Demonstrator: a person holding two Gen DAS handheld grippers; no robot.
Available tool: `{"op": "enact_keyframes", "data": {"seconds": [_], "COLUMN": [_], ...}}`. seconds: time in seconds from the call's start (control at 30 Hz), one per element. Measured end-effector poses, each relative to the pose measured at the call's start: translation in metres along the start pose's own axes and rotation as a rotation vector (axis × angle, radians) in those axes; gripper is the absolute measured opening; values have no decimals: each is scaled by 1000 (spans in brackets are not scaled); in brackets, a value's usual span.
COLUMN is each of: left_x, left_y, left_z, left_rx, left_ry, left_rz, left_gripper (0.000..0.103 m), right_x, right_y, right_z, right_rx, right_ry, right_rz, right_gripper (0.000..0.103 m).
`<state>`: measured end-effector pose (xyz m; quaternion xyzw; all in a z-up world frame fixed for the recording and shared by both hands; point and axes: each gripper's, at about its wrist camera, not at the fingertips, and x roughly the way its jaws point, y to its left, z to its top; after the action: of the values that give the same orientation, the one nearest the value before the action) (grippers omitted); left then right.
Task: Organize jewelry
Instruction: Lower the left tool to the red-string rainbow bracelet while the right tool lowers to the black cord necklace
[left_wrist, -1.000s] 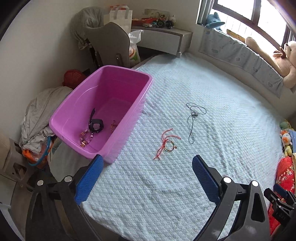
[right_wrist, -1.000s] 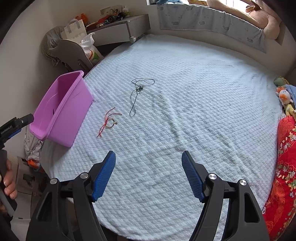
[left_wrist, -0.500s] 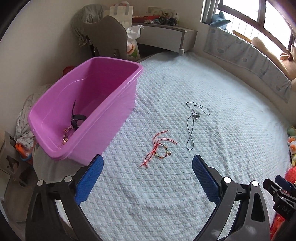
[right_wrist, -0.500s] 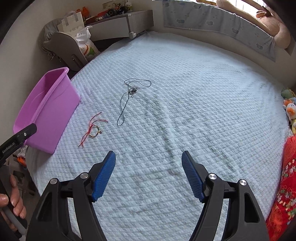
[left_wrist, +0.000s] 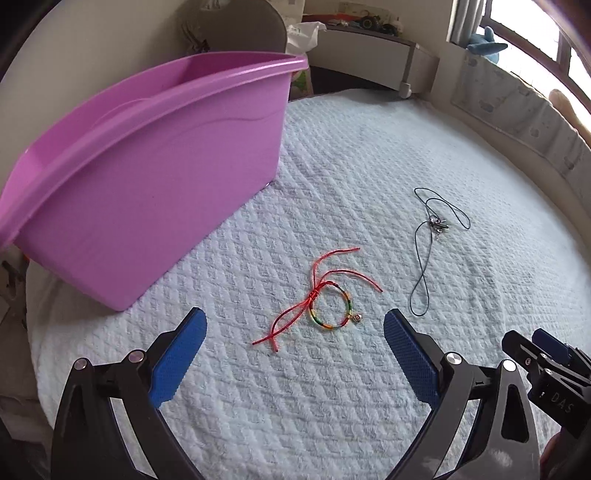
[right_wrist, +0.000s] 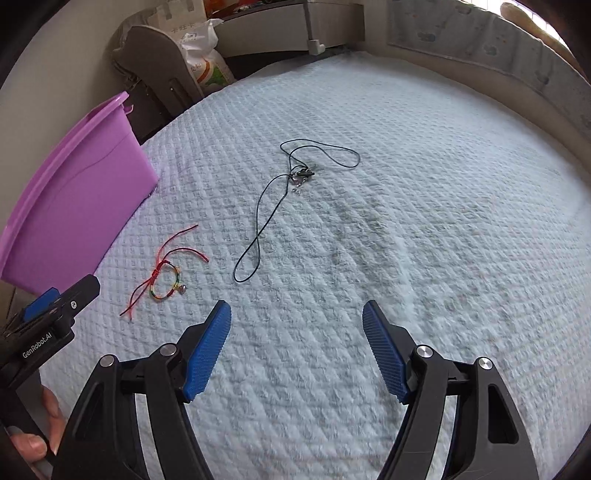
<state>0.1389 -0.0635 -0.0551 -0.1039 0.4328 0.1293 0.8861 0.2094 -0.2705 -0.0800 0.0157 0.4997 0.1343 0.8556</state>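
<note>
A red-cord bracelet (left_wrist: 325, 295) with coloured beads and a small charm lies on the white quilted bed, just beyond my open left gripper (left_wrist: 295, 325). A black cord necklace (left_wrist: 430, 240) with a metal pendant lies to its right. In the right wrist view the necklace (right_wrist: 284, 199) stretches ahead of my open right gripper (right_wrist: 297, 314), with the bracelet (right_wrist: 166, 277) to the left. A pink plastic tub (left_wrist: 147, 177) stands on the bed at the left, its inside hidden from this low angle. Both grippers hold nothing.
A grey chair (right_wrist: 162, 74) and a white plastic bag (right_wrist: 201, 55) stand past the bed's far left corner. A low shelf (left_wrist: 373, 62) runs along the back wall. The bed edge (left_wrist: 40, 369) drops off at the near left. A hand (right_wrist: 37, 439) holds the left gripper's handle.
Both grippers have come down and forward toward the bed. The bracelet and necklace now look larger and closer, and the tub's inside has dropped out of sight.
</note>
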Motion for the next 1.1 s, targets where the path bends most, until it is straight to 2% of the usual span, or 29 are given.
{"op": "enact_keyframes", "data": {"seconds": [0.17,0.37,0.57,0.87,1.1], "left_x": [37,60,77,94,104], "left_y": [-5,-12,-14,-19,-20], "left_z": [-11,-17,-16,-14,-11], "left_rx": [-22,-22,-37,-2,-4], "left_ry": [-2,-21,-21,-31,-24], "left_rz": [29,52,56,48,37], "left_gripper": [95,95,95,95,95], "right_x": [42,79,99,121,134], "right_y": [0,3,11,20,29], "right_z": [13,24,33,42,44], "right_rx": [-54,-90,-125,-154,-171], "right_ry": [-26,-44,-57,-57,-51], "right_rz": [38,73,91,89,57], "right_gripper": [71,71,71,70,70]}}
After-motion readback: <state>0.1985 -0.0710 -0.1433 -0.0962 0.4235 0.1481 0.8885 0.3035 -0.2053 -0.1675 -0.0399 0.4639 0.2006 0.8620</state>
